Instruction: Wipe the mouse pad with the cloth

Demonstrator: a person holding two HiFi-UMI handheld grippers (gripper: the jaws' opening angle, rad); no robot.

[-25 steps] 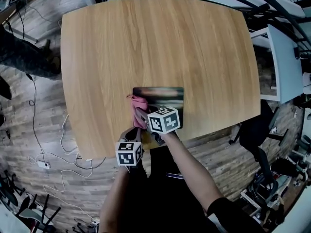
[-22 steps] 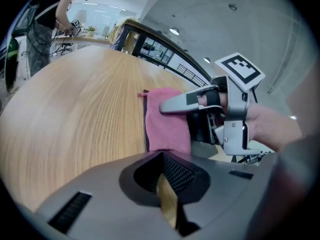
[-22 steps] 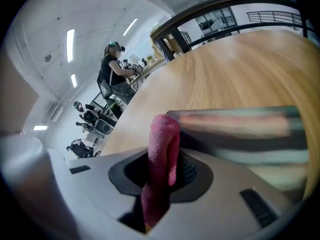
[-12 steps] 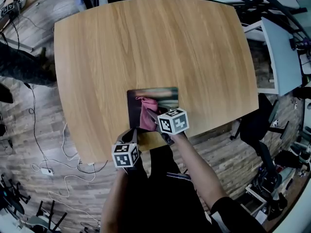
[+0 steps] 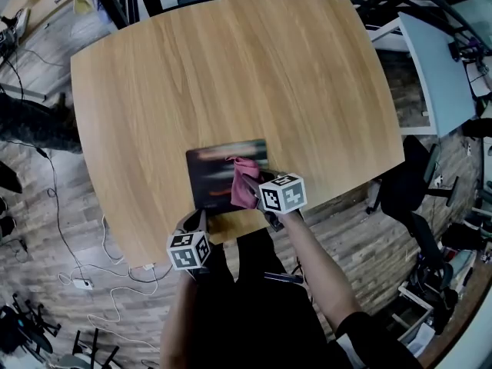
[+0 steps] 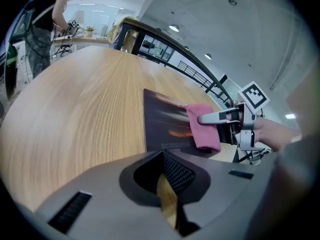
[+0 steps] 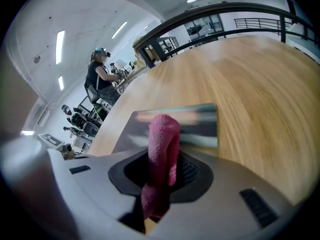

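Clamping the pink cloth [image 5: 245, 184] between its jaws, the right gripper [image 5: 252, 193] is holding it down on the right part of the dark mouse pad [image 5: 209, 177]. In the right gripper view the cloth [image 7: 162, 149] is rising as a folded roll out of the closed jaws of that gripper [image 7: 160, 176], with the pad [image 7: 200, 121] lying just beyond it. The cloth is covering the pad from about its middle down toward its near edge, and it is sitting close to the pad's right edge. The left gripper [image 5: 195, 223] is hanging at the pad's near left corner. Its own view is showing that gripper [image 6: 167, 184] with jaws only narrowly apart, a sliver of wood visible between them and nothing gripped; whether it is touching the pad [image 6: 165, 121] cannot be told. The pad is lying flat on the wooden table [image 5: 231, 68], square to the front edge, with only a thin strip of wood separating its near edge from that edge. Beyond the pad's far edge, and out from its left and right edges, bare wood is stretching widely. A person [image 7: 102, 76] is standing well beyond the pad's far side.
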